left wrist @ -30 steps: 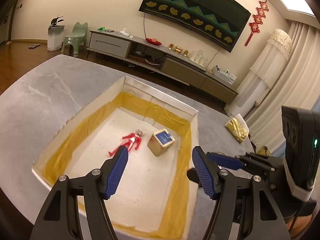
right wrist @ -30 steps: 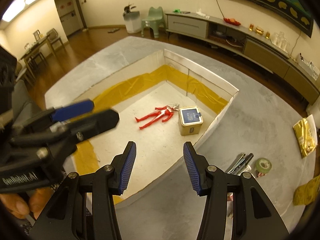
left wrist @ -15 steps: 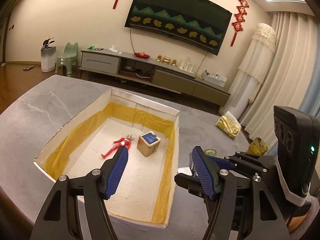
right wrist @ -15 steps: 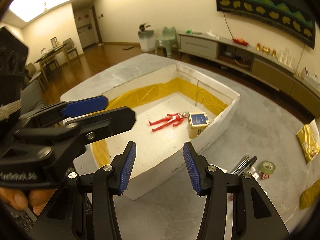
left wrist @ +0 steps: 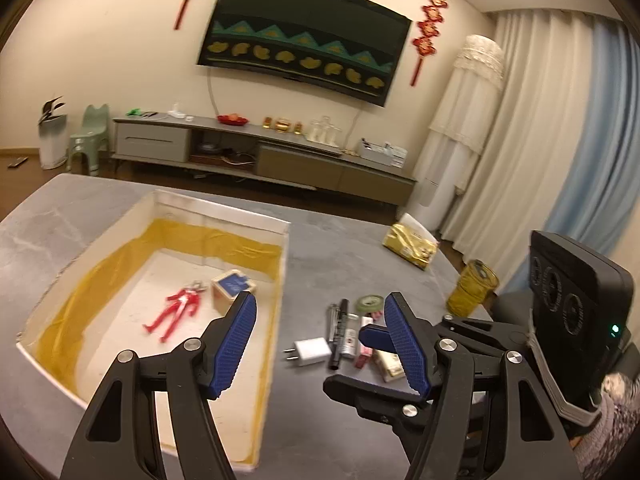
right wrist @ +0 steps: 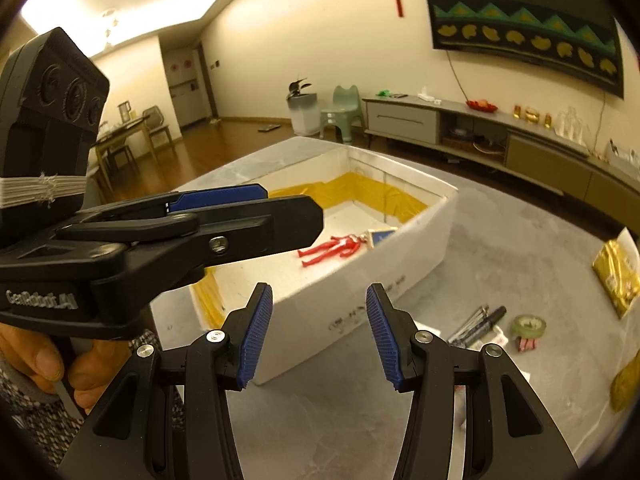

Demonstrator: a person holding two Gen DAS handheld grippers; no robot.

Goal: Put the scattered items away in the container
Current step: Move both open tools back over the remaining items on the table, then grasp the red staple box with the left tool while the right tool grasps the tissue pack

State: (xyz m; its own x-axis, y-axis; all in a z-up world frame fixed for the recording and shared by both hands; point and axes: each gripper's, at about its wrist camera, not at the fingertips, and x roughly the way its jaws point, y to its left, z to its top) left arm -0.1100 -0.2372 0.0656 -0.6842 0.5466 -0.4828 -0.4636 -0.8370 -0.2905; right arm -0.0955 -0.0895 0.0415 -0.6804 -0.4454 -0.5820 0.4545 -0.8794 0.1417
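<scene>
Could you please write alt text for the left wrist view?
The open left claw hovers over a grey table, between a white foam box holding a red toy figure and scattered items including a white plug adapter.

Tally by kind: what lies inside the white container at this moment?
Red toy figure: 1
Blue-lidded tin: 1
Total: 2, both on the floor of the container.

Your box sits left on the table; toy figure and tin inside. Right of it: charger, marker, probably tape roll.
</scene>
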